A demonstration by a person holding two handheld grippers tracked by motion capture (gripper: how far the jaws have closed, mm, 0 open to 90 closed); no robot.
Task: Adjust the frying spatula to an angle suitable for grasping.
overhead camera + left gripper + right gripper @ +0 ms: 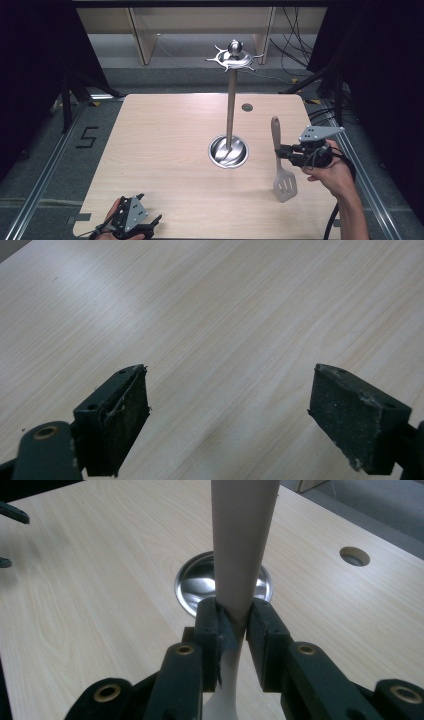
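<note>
Gripping a slotted metal spatula w/ pale wooden handle (280,161) at the handle's narrow neck, the right gripper (279,151) has its jaws clamped tight and holds the tool upright, blade tip at or just above the light wood-grain table (165,150), just right of the shiny steel utensil stand w/ round dish base and hooked top (229,120). Left gripper (150,226) sits at the table's near-left edge, well apart, jaws wide open and holding nothing, only bare tabletop between its pads (122,420).
</note>
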